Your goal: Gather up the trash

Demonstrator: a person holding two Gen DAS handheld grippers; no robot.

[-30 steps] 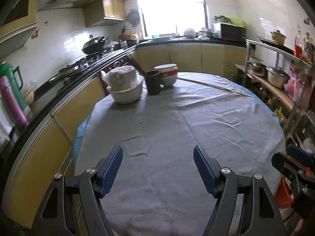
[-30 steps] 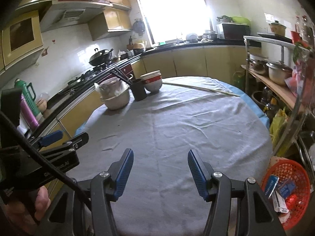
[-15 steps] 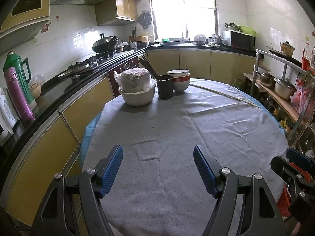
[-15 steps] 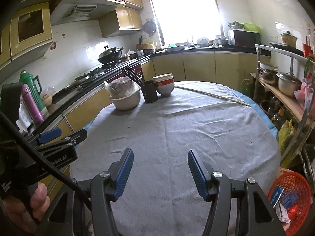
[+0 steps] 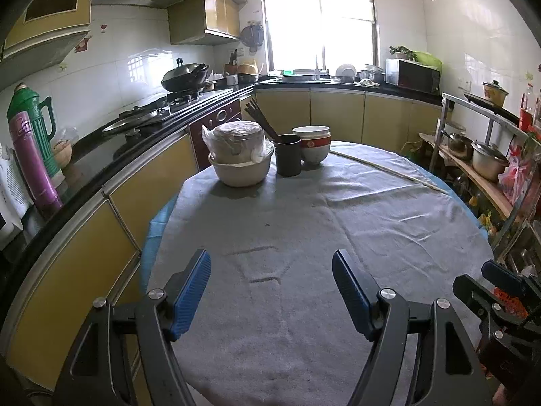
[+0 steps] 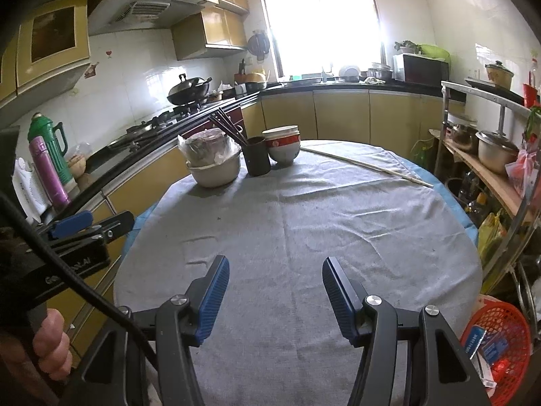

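A red mesh basket (image 6: 500, 341) holding boxes and wrappers sits on the floor at the table's near right edge. My left gripper (image 5: 270, 291) hovers open over the near part of the grey tablecloth (image 5: 304, 237), nothing between its blue pads. Beside it my right gripper (image 6: 274, 291) also stands open and holds nothing. Each gripper shows at the edge of the other's view. No loose trash shows on the cloth, only a few dark specks (image 5: 267, 225).
At the table's far end stand a covered bowl (image 5: 240, 159), a dark cup with chopsticks (image 5: 287, 159), stacked bowls (image 5: 312, 145) and a long stick (image 5: 389, 171). Yellow cabinets and a black counter run along the left; a metal shelf with pots (image 5: 487, 159) stands right.
Both views have tilted up and drawn back a little, so more of the kitchen and window shows. The jaws kept the same gap; nothing on the table moved.
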